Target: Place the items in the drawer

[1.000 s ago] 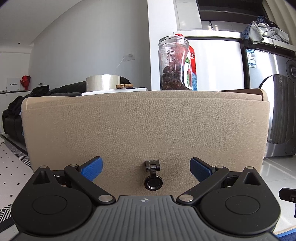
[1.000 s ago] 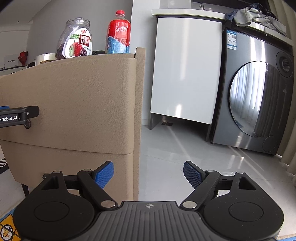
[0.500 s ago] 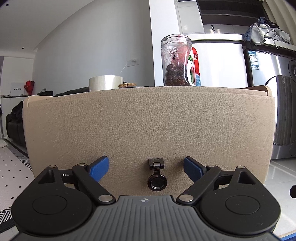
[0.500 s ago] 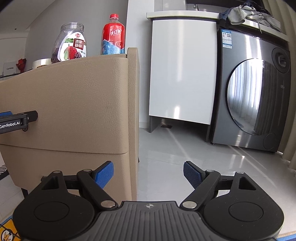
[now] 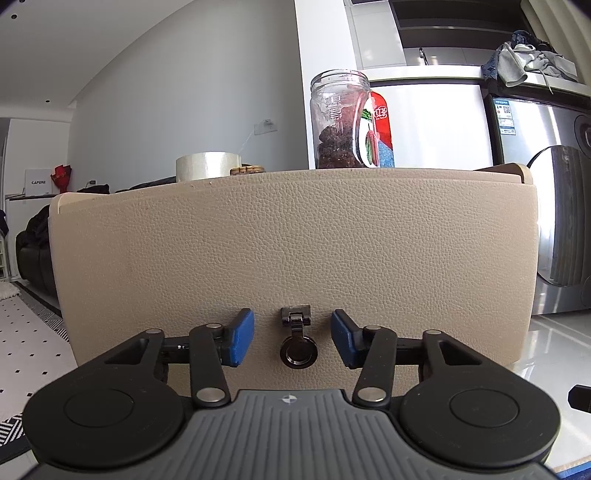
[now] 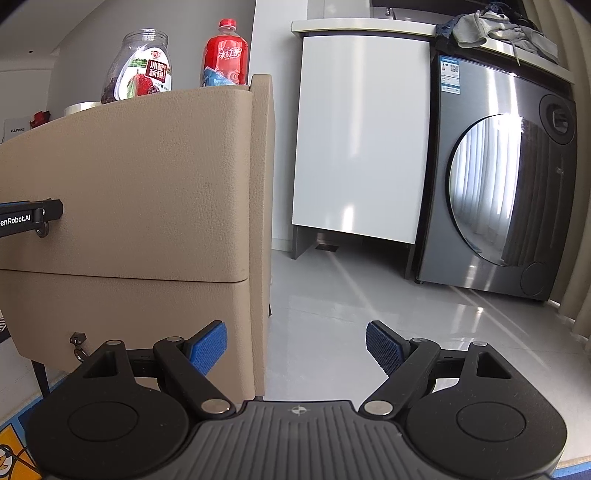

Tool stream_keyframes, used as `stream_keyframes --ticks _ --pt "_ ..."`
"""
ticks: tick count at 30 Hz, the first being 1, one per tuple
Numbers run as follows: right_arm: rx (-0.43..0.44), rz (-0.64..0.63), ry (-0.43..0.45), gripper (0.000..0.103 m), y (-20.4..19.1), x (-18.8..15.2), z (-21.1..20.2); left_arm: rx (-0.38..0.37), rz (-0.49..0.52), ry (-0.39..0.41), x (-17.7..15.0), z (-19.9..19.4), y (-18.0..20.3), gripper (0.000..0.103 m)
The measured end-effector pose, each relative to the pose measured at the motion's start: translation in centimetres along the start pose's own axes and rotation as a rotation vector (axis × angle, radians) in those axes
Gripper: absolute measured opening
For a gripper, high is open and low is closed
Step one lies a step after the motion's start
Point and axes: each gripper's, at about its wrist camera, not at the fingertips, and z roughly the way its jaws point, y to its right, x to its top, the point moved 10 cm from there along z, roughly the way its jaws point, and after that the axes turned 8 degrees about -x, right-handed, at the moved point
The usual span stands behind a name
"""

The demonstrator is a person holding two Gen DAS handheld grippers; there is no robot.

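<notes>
1. Beige, leather-grained panelling covers the drawer front (image 5: 291, 236) that fills the left wrist view; it belongs to a small cabinet (image 6: 122, 280) whose top carries the items.
2. On that top, from left to right in the left wrist view: a roll of clear tape (image 5: 208, 166), a small flat woven-looking disc (image 5: 247, 170) just beside it, a clear plastic jar (image 5: 340, 120) holding dark dried fruit, and a red drink bottle (image 5: 380, 129) partly hidden behind the jar.
3. The left gripper (image 5: 291, 341) faces the drawer front, its blue-padded fingers (image 5: 238, 341) spread apart on either side of the black ring pull (image 5: 297, 341), near it but not touching it; nothing is held.
4. In the right wrist view, the tip of the left gripper shows at the left edge, level with the upper drawer's pull.
5. A second, lower drawer front (image 6: 122, 325) sits beneath the upper one, with its own small ring pull (image 6: 78, 345) near the lower left.
6. The right gripper (image 6: 295, 349) sits off the cabinet's right corner over bare grey floor (image 6: 351, 314), its jaws wide apart and empty.
7. Further right stand a white cabinet (image 6: 362, 136) and a silver front-loading washing machine (image 6: 498, 184), with crumpled clothes (image 6: 495, 29) on top.
</notes>
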Motion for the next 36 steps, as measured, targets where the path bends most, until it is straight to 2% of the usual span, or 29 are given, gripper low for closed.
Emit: stream_keyframes --ticks 2,6,9,11,12,17,21,27,36 --pt "0.003 0.003 -0.001 0.086 -0.1 0.0 0.0 -0.003 -0.01 0.0 0.0 -0.1 -0.4 0.042" --pt "0.004 0.01 -0.003 0.086 0.0 -0.2 0.3 -0.006 -0.035 -0.007 0.1 -0.2 -0.8 0.038" --pt "0.004 0.029 -0.02 0.086 0.2 -0.6 0.7 0.0 -0.016 -0.004 0.2 -0.2 -0.5 0.033" --pt "0.007 0.036 -0.028 0.086 0.3 -0.8 0.9 -0.002 0.003 -0.005 0.0 -0.2 -0.1 0.023" --pt "0.007 0.037 -0.03 0.086 0.2 -0.9 1.0 -0.004 0.003 -0.005 0.0 -0.2 0.0 0.021" --pt "0.012 0.037 -0.022 0.086 -0.1 -1.2 0.8 -0.01 -0.004 0.0 -0.1 -0.2 0.2 0.02" --pt "0.019 0.03 -0.013 0.086 -0.6 -1.4 0.6 -0.002 -0.056 -0.007 0.3 -0.2 -0.1 0.018" --pt "0.043 0.051 -0.05 0.086 -1.3 -2.7 0.7 0.005 -0.06 -0.008 0.2 -0.1 -0.1 0.018" --pt "0.044 0.074 -0.004 0.086 -1.0 -1.7 -0.3 -0.011 -0.061 -0.026 0.4 -0.1 -0.2 0.018"
